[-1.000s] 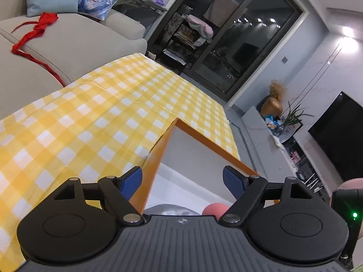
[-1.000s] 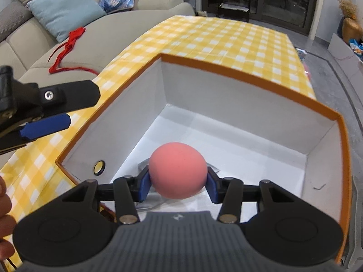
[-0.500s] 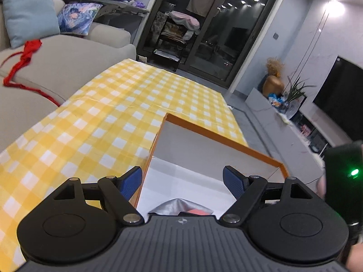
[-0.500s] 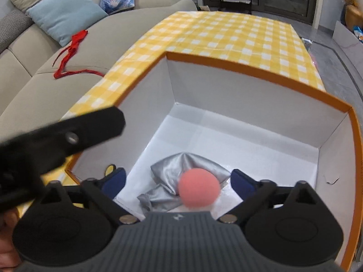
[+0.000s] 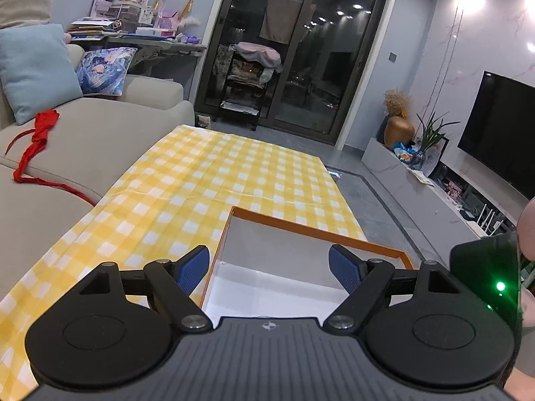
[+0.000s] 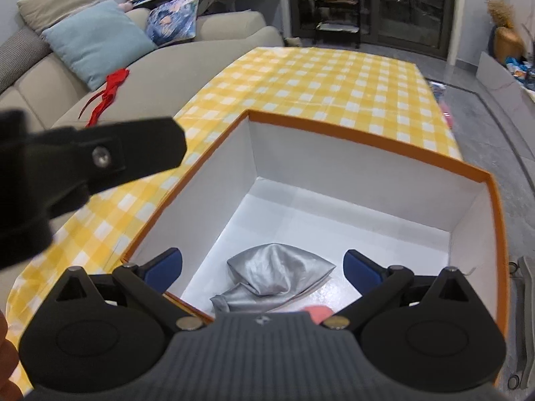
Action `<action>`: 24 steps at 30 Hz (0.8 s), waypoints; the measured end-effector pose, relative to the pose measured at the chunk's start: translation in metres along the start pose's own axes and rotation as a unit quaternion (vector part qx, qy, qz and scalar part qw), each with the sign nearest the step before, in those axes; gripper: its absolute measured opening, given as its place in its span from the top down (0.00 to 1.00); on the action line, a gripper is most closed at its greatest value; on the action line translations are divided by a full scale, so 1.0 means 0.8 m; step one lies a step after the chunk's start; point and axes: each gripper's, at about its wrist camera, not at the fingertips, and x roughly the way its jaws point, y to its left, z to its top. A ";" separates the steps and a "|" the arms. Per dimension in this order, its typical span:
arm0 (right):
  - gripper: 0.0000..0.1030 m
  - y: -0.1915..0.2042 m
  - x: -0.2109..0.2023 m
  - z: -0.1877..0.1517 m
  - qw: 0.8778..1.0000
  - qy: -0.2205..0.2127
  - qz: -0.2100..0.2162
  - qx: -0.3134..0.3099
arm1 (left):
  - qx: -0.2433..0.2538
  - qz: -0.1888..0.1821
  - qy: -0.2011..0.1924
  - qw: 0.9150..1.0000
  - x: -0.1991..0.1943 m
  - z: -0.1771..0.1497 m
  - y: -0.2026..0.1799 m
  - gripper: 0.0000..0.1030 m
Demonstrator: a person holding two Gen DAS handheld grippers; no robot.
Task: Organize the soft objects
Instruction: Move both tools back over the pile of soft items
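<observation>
Beige sofa [image 5: 100, 140] — blue cushion [image 5: 33, 70], red ribbon [image 5: 36, 140]; television [image 5: 498, 133].

Yellow-checked table [image 6: 334, 77], orange-rimmed white box [image 6: 367, 140] on it

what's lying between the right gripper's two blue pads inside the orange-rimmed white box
In the right wrist view, a crumpled silver satin pouch lies on the box floor between the open right gripper pads, untouched.

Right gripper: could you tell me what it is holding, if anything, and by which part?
Nothing: the right gripper is open above the box.
</observation>
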 end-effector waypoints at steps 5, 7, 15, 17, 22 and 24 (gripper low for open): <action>0.03 0.004 -0.042 -0.010 1.000 -0.025 0.005 0.005 | 0.014 0.036 0.002 0.999 -0.020 0.005 -0.015 0.08; 0.03 0.008 -0.064 -0.018 0.999 -0.034 0.006 -0.003 | 0.025 0.039 0.002 0.999 -0.035 0.006 -0.022 0.08; 0.02 0.012 -0.161 -0.084 0.998 -0.056 0.000 -0.033 | 0.015 0.055 0.034 0.998 -0.082 -0.007 -0.036 0.08; 0.02 0.004 -0.178 -0.107 0.998 -0.052 -0.005 -0.026 | 0.015 0.046 0.043 0.998 -0.096 -0.014 -0.038 0.08; 0.02 -0.034 -0.199 -0.172 0.999 -0.049 0.005 0.024 | 0.050 0.071 0.065 0.994 -0.123 -0.036 -0.052 0.08; 0.02 -0.048 -0.199 -0.193 0.998 -0.041 0.004 0.043 | 0.079 0.082 0.071 0.991 -0.130 -0.047 -0.054 0.08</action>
